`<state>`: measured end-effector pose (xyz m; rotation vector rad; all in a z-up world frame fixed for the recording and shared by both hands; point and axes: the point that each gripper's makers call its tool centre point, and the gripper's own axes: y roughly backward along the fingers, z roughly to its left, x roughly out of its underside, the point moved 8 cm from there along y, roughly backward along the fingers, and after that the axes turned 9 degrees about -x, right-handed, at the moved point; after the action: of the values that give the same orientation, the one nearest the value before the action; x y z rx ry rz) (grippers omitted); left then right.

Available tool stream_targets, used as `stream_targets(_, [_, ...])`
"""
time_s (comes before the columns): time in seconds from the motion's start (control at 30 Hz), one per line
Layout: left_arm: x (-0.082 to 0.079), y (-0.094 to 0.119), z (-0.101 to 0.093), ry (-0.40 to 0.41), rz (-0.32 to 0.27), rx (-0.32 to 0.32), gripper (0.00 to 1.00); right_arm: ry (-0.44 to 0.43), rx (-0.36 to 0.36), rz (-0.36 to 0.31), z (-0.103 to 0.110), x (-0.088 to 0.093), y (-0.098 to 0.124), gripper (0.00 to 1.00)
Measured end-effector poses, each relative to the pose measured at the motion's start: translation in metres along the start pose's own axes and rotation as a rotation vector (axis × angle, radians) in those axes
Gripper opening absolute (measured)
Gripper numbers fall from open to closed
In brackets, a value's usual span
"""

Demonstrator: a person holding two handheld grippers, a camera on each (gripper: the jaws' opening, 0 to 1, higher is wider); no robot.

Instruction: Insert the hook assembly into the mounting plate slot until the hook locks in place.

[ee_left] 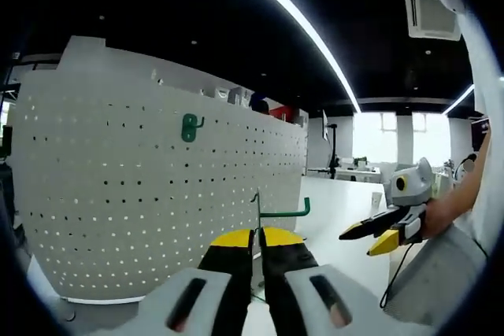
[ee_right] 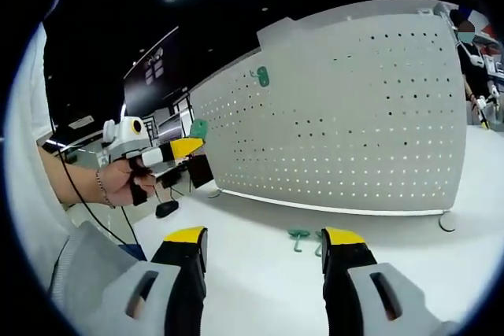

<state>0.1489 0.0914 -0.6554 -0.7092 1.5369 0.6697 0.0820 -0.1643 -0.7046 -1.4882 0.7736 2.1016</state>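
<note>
In the left gripper view, the left gripper (ee_left: 257,243) has its jaws nearly together, pinching the thin stem of a green hook (ee_left: 282,212) whose arm runs off to the right just above the jaw tips. The perforated mounting plate (ee_left: 118,194) stands ahead and to the left of the jaws, apart from the held hook. One green hook already on the plate (ee_left: 190,127) hangs above and left of the gripper. So I judge one hook is placed, while this one is grasped but not yet inserted or locked.

In the right gripper view, the right gripper (ee_right: 264,245) is wide open with nothing between its jaws. A spare green hook (ee_right: 299,236) lies on the table (ee_right: 260,289) just ahead, between the jaw tips.

No writing or brand is readable in either view.
</note>
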Motion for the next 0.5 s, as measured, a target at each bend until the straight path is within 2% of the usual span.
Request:
stream_targets(0.27, [0.002, -0.001, -0.001, 0.004, 0.008, -0.003, 0.03, 0.012, -0.01, -0.007, 0.003, -0.003, -0.001, 0.56])
stream_targets(0.4, [0.004, -0.001, -0.002, 0.0, 0.017, -0.003, 0.03, 0.011, -0.035, -0.099, 0.009, -0.017, 0.0, 0.56])
stream_targets(0.43, [0.005, -0.001, -0.003, -0.002, 0.02, -0.003, 0.03, 0.015, -0.051, -0.14, 0.012, -0.023, 0.0, 0.56])
stream_targets(0.5, [0.006, -0.001, -0.003, -0.004, 0.026, -0.001, 0.03, 0.041, -0.067, -0.179, 0.015, -0.028, 0.001, 0.57])
